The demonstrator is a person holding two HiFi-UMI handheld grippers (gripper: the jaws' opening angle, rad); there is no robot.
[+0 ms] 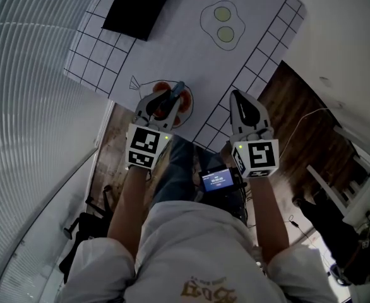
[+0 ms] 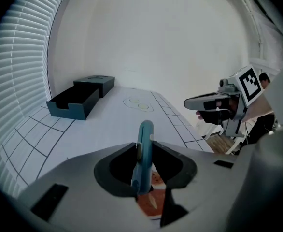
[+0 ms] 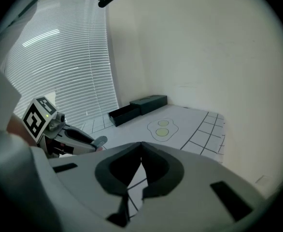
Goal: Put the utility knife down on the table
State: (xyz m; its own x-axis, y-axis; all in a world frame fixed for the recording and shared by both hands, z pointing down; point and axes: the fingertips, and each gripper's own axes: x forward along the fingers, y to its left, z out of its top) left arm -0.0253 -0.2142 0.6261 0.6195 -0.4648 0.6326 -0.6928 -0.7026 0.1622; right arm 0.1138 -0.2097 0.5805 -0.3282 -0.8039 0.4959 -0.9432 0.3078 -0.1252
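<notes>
The utility knife (image 2: 145, 132) is clamped between the jaws of my left gripper (image 2: 142, 151), its blue body sticking out past the tips. It is held over the red round drawing (image 1: 186, 109) at the near edge of the table (image 1: 172, 43), and I cannot tell whether it touches the cloth. My right gripper (image 1: 238, 101) hangs near it on the right, over the table's edge, jaws pressed together with nothing between them, and further back on the white gridded cloth I see a fried-egg drawing (image 1: 223, 23) and an open black box (image 1: 141, 5) at the far left
</notes>
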